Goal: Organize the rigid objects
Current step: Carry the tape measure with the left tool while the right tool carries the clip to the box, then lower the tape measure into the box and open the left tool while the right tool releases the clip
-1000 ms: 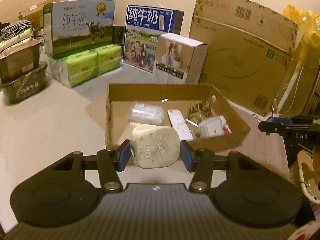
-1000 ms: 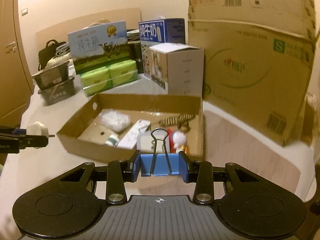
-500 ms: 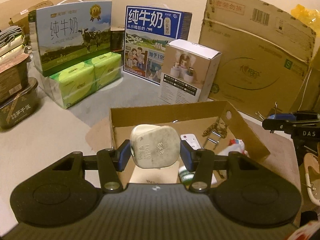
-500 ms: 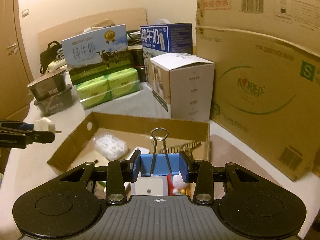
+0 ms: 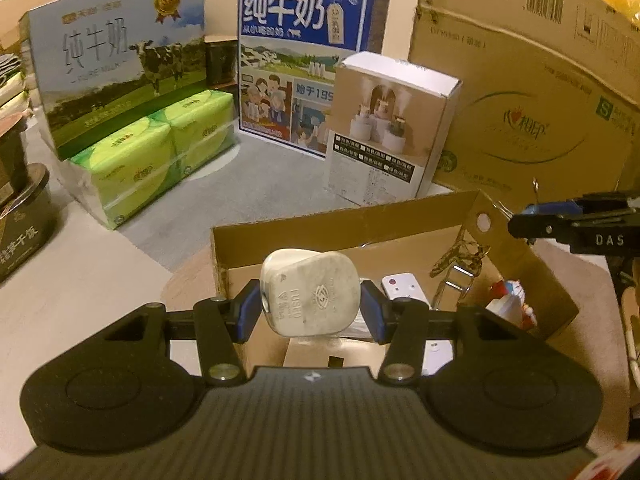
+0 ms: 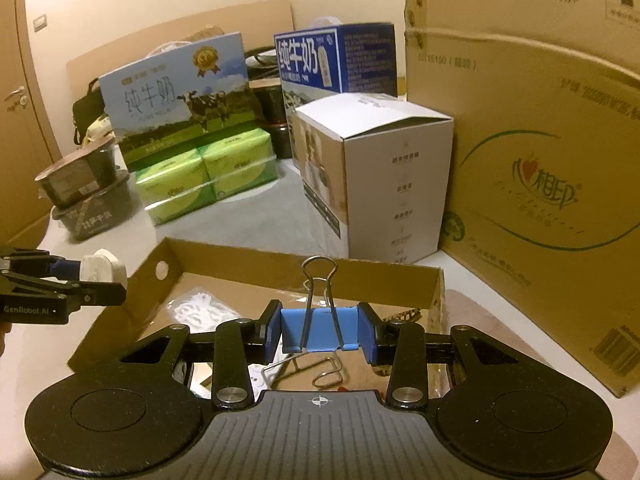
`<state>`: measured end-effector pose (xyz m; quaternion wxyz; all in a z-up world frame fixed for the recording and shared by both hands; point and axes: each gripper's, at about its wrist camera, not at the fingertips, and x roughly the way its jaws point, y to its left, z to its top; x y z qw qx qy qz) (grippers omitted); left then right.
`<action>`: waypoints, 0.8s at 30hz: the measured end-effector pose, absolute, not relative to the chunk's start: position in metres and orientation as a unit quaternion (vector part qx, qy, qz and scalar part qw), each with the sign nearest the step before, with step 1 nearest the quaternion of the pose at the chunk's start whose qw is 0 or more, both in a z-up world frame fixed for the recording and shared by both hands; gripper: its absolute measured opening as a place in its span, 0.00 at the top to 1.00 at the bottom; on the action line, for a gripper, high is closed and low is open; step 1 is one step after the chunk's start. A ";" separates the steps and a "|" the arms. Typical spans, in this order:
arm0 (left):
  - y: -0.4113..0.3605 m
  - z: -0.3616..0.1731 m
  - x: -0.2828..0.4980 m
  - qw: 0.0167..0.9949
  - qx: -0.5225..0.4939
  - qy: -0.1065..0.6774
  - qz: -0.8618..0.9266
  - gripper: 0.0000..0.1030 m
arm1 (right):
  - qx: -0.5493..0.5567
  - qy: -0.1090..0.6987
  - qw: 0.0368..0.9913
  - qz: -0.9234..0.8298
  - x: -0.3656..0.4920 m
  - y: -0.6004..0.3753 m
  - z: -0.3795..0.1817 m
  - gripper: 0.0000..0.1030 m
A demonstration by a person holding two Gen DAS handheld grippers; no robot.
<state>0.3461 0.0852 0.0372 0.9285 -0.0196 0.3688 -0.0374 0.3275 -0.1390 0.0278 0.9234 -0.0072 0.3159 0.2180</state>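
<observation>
My left gripper point(image 5: 310, 312) is shut on a white fused plug point(image 5: 310, 294) and holds it above the near left part of a shallow cardboard tray point(image 5: 288, 228). My right gripper point(image 6: 319, 332) is shut on a blue binder clip point(image 6: 320, 328) with wire handles, above the tray's near side point(image 6: 304, 270). The left gripper with the plug also shows in the right wrist view point(image 6: 100, 270). In the tray lie a white remote point(image 5: 402, 286), a hair claw point(image 5: 460, 256), a small figurine point(image 5: 510, 300) and a clear bag point(image 6: 200, 310).
Behind the tray stand a white product box point(image 5: 390, 128), two milk cartons point(image 5: 304, 60) point(image 5: 116, 76), green tissue packs point(image 5: 160, 148) and a large cardboard box point(image 5: 528, 112). Dark food bowls point(image 6: 86, 188) are stacked at the left.
Both grippers have moved forward over the tray, still holding the plug and the clip. The boxes behind look nearer and the tray sits lower in both views.
</observation>
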 end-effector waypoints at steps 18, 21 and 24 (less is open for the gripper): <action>0.079 -0.002 0.353 0.914 -0.013 0.403 -0.052 0.52 | -0.009 0.336 0.915 0.223 0.347 -0.124 0.006 0.61; 0.078 -0.006 0.354 0.912 -0.013 0.407 -0.054 0.52 | -0.008 0.338 0.914 0.225 0.348 -0.121 0.004 0.61; 0.076 -0.009 0.354 0.911 -0.009 0.408 -0.054 0.52 | -0.007 0.339 0.914 0.224 0.350 -0.120 0.003 0.61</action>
